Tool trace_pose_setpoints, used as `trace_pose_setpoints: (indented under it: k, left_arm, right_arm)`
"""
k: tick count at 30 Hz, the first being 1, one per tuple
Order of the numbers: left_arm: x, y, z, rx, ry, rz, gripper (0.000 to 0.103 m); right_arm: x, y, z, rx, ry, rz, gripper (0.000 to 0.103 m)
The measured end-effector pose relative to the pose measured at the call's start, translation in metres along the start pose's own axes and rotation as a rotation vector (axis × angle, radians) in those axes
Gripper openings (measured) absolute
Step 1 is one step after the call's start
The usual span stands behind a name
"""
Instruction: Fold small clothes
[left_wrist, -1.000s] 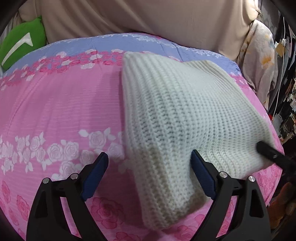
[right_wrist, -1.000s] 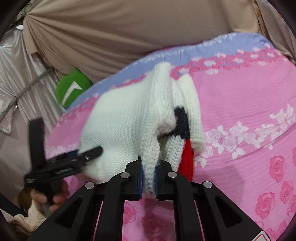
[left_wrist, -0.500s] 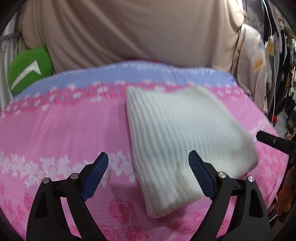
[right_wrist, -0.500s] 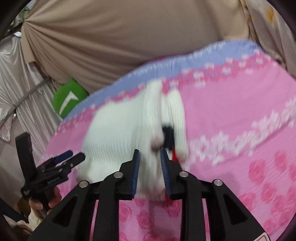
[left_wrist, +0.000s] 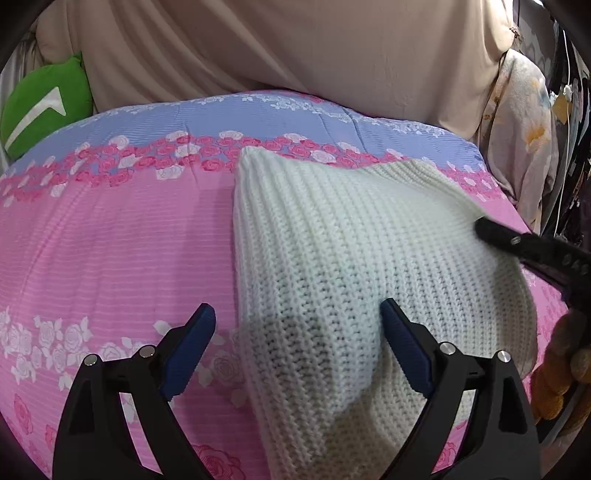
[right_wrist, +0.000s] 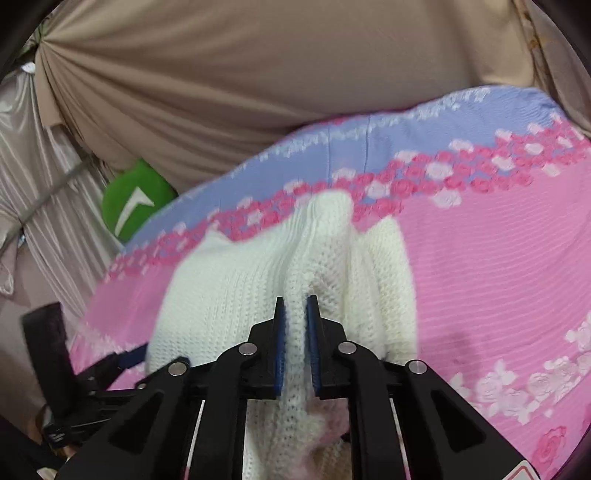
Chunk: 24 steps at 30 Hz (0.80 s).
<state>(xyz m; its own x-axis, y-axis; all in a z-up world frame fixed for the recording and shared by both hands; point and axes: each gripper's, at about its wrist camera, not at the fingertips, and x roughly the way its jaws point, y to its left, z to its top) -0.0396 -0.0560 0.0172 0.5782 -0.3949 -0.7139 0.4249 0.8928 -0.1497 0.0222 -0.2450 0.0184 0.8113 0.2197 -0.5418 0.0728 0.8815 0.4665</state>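
A folded cream knit sweater (left_wrist: 362, 266) lies on the pink floral bedspread (left_wrist: 110, 251). My left gripper (left_wrist: 295, 332) is open, its jaws straddling the sweater's near left edge, with its right finger pressed into the knit. My right gripper (right_wrist: 294, 325) is shut on a ridge of the sweater (right_wrist: 229, 295) at its near edge, with knit bunched between the blue pads. The right gripper also shows as a black finger at the sweater's right side in the left wrist view (left_wrist: 517, 247). The left gripper shows at lower left in the right wrist view (right_wrist: 110, 369).
A green cushion (left_wrist: 44, 103) sits at the bed's far left corner. A beige curtain (left_wrist: 295, 48) hangs behind the bed. Hanging clothes (left_wrist: 528, 122) crowd the right side. The bedspread's far band is lilac (left_wrist: 221, 118).
The right gripper had opened off the sweater, then moved in and shut on its near edge again. The left gripper lifted back and came down over the sweater's left edge, still open.
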Motion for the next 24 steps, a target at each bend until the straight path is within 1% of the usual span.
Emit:
trace_pose_setpoints:
  k: [1, 3, 4, 5, 9, 11, 12, 13, 14, 16, 18, 20, 21, 22, 23, 24]
  left_arm:
    - [0.001, 0.0, -0.001, -0.002, 0.003, -0.004, 0.089]
    - [0.004, -0.002, -0.003, -0.003, 0.005, 0.001, 0.09]
    - [0.005, -0.003, -0.003, -0.002, 0.004, 0.003, 0.09]
    - [0.006, -0.005, -0.003, 0.0, 0.002, 0.01, 0.091]
    - [0.006, -0.005, -0.002, -0.008, 0.004, 0.012, 0.092]
    - [0.006, -0.004, -0.003, -0.007, 0.001, 0.016, 0.092]
    - [0.006, -0.005, -0.003, -0.006, -0.001, 0.018, 0.092]
    - [0.006, -0.005, -0.003, -0.006, -0.003, 0.02, 0.092]
    - [0.007, -0.006, -0.003, -0.006, -0.002, 0.022, 0.092]
    - [0.007, -0.006, -0.003, -0.005, -0.001, 0.025, 0.092]
    - [0.006, -0.006, -0.003, -0.007, 0.002, 0.03, 0.092]
    - [0.006, -0.007, -0.003, -0.007, 0.001, 0.04, 0.092]
    - [0.005, -0.008, -0.003, -0.006, 0.0, 0.045, 0.092]
    - [0.005, -0.009, -0.003, -0.003, -0.002, 0.052, 0.092]
    - [0.005, -0.009, -0.003, 0.001, -0.004, 0.058, 0.092]
    - [0.004, -0.01, -0.003, 0.006, -0.006, 0.064, 0.092]
  right_arm:
    - [0.001, -0.006, -0.001, 0.008, 0.011, 0.004, 0.009]
    - [0.02, -0.018, -0.009, 0.019, 0.076, -0.022, 0.009]
    - [0.028, -0.024, -0.014, 0.028, 0.094, -0.004, 0.008]
    - [0.029, -0.028, -0.017, 0.042, 0.086, 0.025, 0.007]
    - [0.012, -0.022, -0.002, 0.041, 0.087, 0.03, 0.01]
    - [0.0, -0.012, 0.013, 0.024, 0.048, 0.035, 0.02]
    - [-0.005, -0.006, 0.023, -0.005, 0.029, 0.03, 0.02]
    - [-0.005, 0.0, 0.031, -0.03, 0.021, 0.031, 0.024]
    - [-0.002, 0.004, 0.039, -0.051, 0.02, 0.03, 0.035]
    - [0.018, 0.008, 0.053, -0.082, 0.05, 0.011, 0.049]
    - [0.048, 0.007, 0.06, -0.1, 0.119, -0.023, 0.05]
    - [0.078, 0.002, 0.06, -0.105, 0.181, -0.076, 0.051]
    - [0.091, 0.0, 0.057, -0.108, 0.208, -0.099, 0.045]
    - [0.095, -0.001, 0.056, -0.107, 0.217, -0.088, 0.023]
    - [0.093, -0.001, 0.057, -0.102, 0.204, -0.067, 0.019]
    - [0.082, 0.002, 0.059, -0.099, 0.159, -0.044, 0.017]
